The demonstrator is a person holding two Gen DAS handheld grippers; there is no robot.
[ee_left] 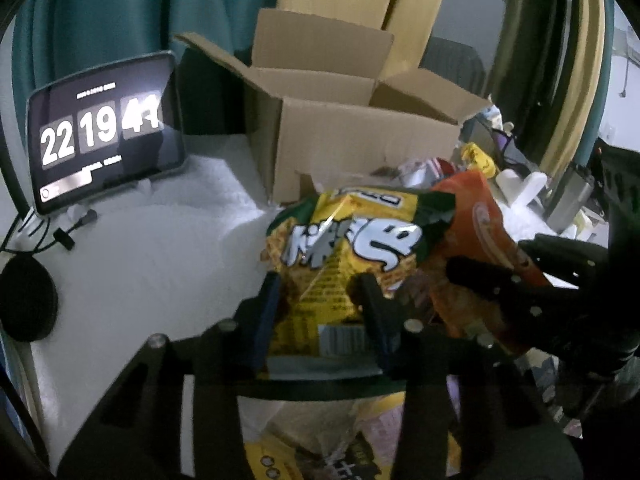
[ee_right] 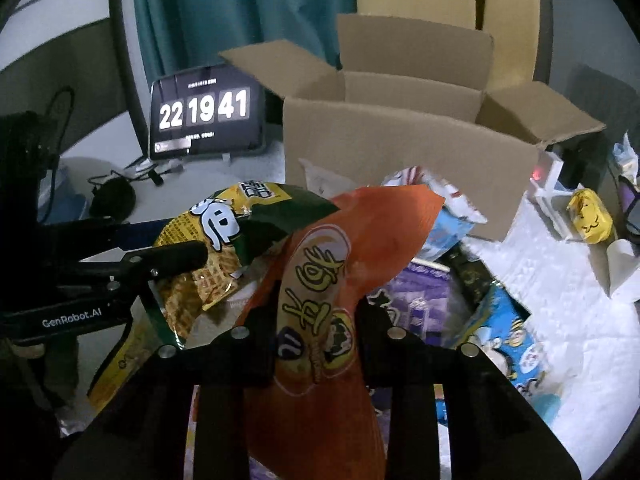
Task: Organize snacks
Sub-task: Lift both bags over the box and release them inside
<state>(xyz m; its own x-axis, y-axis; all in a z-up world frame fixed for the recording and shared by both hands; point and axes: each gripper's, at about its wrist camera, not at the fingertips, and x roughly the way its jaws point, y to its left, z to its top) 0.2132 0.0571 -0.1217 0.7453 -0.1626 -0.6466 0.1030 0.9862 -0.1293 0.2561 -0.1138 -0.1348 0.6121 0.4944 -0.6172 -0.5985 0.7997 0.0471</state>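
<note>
My left gripper (ee_left: 320, 292) is shut on a yellow and green snack bag (ee_left: 344, 240), held above the white table. My right gripper (ee_right: 316, 308) is shut on an orange snack bag (ee_right: 332, 264), held just right of the yellow bag (ee_right: 224, 240); the two bags touch. The orange bag (ee_left: 480, 236) and the right gripper's fingers (ee_left: 480, 272) show at the right of the left wrist view. The left gripper's fingers (ee_right: 176, 256) show at the left of the right wrist view. An open cardboard box (ee_left: 360, 140) (ee_right: 400, 148) stands behind both bags.
A tablet showing a clock (ee_left: 104, 132) (ee_right: 206, 114) stands left of the box, with cables and a black round object (ee_left: 28, 300). Several loose snack packs (ee_right: 508, 328) lie on the white cloth (ee_right: 560, 288) below and to the right. A yellow pouch (ee_right: 590, 216) lies far right.
</note>
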